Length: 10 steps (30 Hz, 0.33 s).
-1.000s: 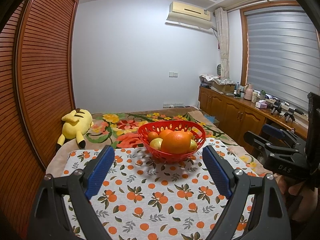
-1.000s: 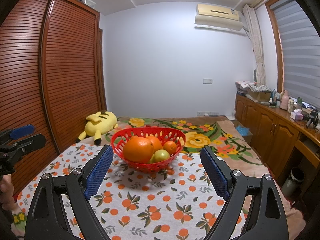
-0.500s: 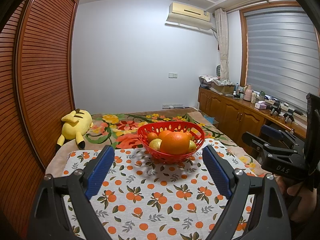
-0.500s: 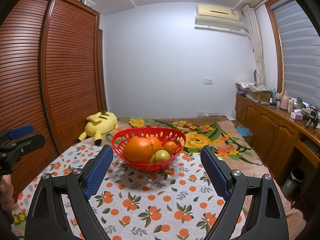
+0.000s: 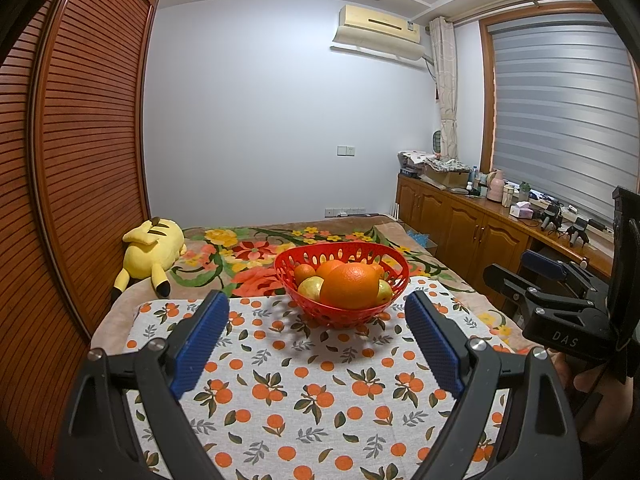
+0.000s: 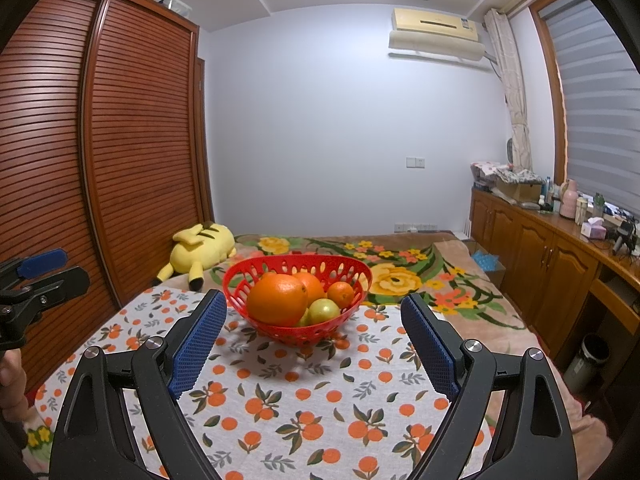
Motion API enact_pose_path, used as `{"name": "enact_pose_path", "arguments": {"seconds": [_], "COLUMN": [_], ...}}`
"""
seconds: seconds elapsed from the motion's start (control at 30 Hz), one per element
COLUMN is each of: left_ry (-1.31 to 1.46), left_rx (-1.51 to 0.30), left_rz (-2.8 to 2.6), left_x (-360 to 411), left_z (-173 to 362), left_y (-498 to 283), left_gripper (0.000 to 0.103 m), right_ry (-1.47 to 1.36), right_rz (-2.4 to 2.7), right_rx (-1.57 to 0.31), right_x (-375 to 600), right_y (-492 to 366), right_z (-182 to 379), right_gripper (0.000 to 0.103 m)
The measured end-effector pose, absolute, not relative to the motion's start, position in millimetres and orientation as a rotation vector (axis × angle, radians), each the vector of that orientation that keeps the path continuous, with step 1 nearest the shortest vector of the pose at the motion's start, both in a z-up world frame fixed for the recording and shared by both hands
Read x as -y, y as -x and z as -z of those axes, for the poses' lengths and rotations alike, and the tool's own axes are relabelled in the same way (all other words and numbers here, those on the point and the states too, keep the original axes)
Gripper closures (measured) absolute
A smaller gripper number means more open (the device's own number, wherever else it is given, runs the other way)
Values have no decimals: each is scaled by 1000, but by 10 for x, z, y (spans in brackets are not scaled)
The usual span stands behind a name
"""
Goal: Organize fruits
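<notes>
A red perforated basket (image 5: 304, 300) (image 6: 240, 280) stands on the orange-print cloth (image 5: 320, 392) (image 6: 304, 400). It holds a large orange (image 5: 349, 285) (image 6: 277, 300), smaller oranges (image 6: 341, 294) and yellow-green fruits (image 5: 311, 287) (image 6: 324, 311). My left gripper (image 5: 318, 336) is open and empty, short of the basket. My right gripper (image 6: 312, 336) is open and empty, also short of it. Each gripper shows at the edge of the other's view: the right one (image 5: 540, 276) at right, the left one (image 6: 40, 268) at left.
A yellow plush toy (image 5: 152, 248) (image 6: 200, 248) lies on the floral blanket (image 5: 248, 248) behind the cloth, at left. A slatted wooden wardrobe (image 5: 80, 160) runs along the left. Wooden cabinets (image 6: 540, 264) with clutter stand at right, with a bin (image 6: 588, 364) beside them.
Both views have shifted only slightly; the basket sits a touch further off in the left wrist view. Both grippers stay open and empty.
</notes>
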<state>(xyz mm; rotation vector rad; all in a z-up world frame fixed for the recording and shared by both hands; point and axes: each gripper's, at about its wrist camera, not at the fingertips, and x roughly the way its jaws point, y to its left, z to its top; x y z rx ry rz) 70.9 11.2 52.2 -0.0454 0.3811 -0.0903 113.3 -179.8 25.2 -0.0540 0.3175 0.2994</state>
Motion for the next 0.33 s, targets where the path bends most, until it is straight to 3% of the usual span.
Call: {"name": "enact_pose_path", "arguments": {"seconds": [0.33], "left_ry": [46], "left_rx": [-380], "left_rz": [90], "left_x": [-112], "left_z": [-509], "left_y": [-703], "left_gripper": [12], "right_ry": [54], "right_rz": [-299], "right_rx": [-316], "right_x": [1798], "right_y": [-1135], "right_z": [-255], "right_gripper": [12]}}
